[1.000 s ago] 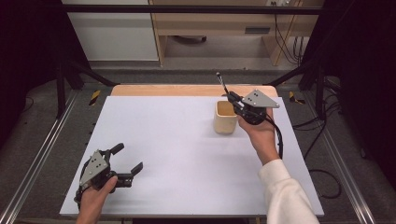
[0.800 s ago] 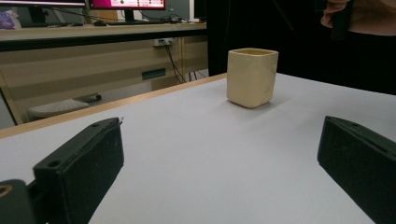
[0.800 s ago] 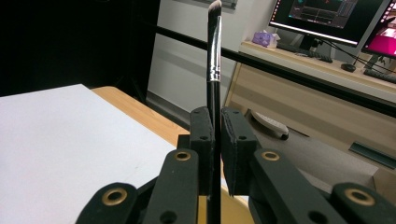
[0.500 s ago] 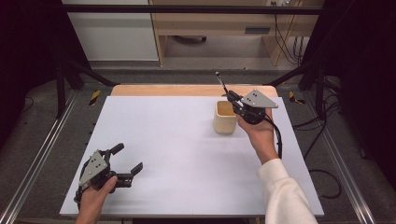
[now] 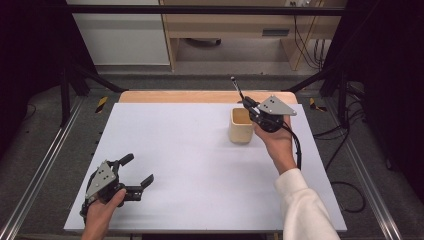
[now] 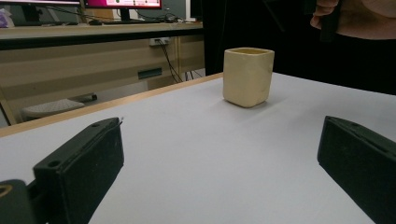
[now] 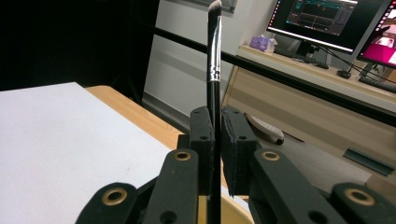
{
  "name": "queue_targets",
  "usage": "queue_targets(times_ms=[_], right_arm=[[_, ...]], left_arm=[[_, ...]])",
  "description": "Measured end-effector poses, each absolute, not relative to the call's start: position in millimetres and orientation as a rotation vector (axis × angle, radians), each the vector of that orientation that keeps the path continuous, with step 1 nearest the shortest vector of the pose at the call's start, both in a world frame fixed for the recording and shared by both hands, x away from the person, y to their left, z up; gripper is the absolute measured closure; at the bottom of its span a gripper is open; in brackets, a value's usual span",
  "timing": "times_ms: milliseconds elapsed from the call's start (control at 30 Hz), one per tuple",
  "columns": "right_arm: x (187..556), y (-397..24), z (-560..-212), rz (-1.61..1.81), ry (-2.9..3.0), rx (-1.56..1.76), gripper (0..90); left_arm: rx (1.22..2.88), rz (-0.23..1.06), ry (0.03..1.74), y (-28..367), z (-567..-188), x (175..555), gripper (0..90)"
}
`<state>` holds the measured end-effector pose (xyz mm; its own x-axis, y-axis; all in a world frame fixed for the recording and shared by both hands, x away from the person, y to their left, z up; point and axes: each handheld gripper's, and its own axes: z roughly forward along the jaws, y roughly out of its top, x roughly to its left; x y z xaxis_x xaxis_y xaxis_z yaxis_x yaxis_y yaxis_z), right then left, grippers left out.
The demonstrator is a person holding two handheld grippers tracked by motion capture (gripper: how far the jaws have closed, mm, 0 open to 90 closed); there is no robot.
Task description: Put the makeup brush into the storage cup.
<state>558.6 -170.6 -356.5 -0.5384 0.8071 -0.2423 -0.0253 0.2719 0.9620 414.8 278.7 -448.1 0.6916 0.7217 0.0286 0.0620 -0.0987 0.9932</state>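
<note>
Makeup brush (image 7: 214,60) is clamped upright between the closed jaws of the right claw (image 5: 251,107), its pale bristle tip rising well above them and its black handle running down between the pads. A cream square cup (image 5: 241,125) is seen just beside and below that claw, resting on the white tabletop (image 5: 190,150). Well apart, at the near edge, the left claw (image 5: 135,173) is held low over the tabletop, jaws spread wide with nothing between them.
</note>
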Motion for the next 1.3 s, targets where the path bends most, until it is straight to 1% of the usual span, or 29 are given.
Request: queue_targets(times_ms=[900,1300], right_arm=[[573.4,-165.3,-363.8,1.376,1.757,0.735,83.9],[572.2,-163.6,-370.1,1.395,1.755,0.743,83.8]], left_arm=[[1.580,0.618,0.653,280.4,-447.7,415.0,0.0],[1.565,0.622,0.653,284.9,-446.5,414.9,0.0]])
